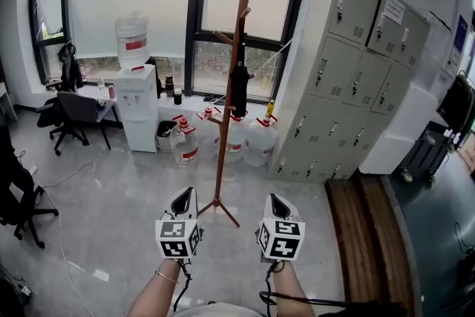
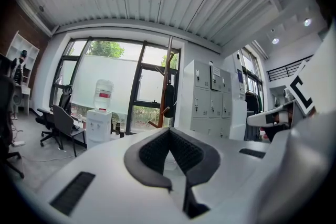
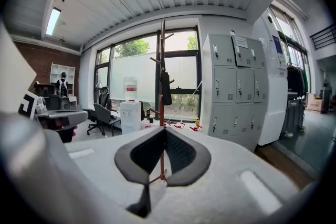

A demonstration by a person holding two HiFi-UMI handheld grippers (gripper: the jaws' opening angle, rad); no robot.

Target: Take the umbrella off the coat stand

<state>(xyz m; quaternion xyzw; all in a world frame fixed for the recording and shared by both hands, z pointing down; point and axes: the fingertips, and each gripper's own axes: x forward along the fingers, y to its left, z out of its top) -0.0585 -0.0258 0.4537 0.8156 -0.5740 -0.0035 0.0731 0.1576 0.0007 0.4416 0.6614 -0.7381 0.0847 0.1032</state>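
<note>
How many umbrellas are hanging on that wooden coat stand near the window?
1. A black folded umbrella hangs about midway up the coat stand, against its pole. No other shows.

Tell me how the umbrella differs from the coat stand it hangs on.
Colour: the umbrella is black, while the coat stand is reddish-brown.
Size: the umbrella is short and covers only a middle stretch of the pole. The coat stand runs from the floor to near the top of the window.
Support: the umbrella hangs clear of the floor, while the coat stand rests on splayed feet.
Both are slim and roughly upright.
</note>
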